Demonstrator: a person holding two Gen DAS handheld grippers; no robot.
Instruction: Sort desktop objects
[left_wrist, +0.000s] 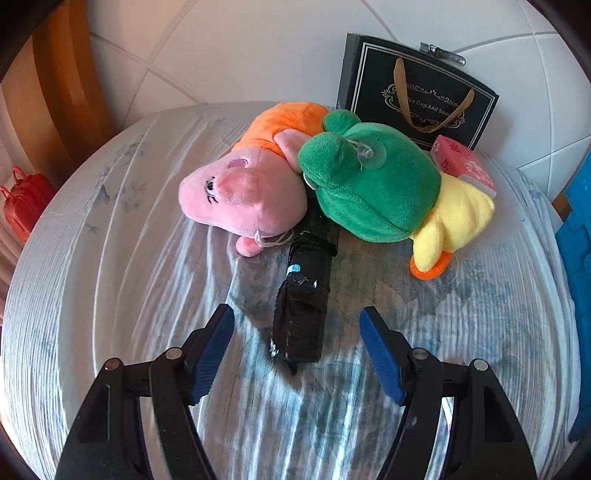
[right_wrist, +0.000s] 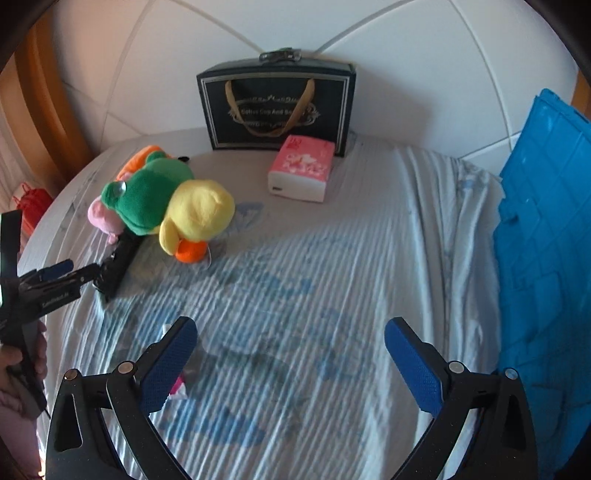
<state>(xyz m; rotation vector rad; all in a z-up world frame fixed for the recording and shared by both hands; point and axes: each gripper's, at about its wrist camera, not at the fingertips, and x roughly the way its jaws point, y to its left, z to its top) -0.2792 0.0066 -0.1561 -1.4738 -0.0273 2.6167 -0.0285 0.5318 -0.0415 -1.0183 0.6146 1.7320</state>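
We hold the left hand-held gripper with fingers apart around the folded black umbrella, not touching it. Straight ahead lie the pig plush and duck plush. Our right hand-held gripper hovers spread over the bed sheet.

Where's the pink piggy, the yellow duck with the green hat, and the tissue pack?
pink piggy (left_wrist: 243, 201): left wrist view, on its snout.
yellow duck (right_wrist: 199, 208): right wrist view, on its yellow body.
tissue pack (right_wrist: 303, 164): right wrist view, on its pink top.
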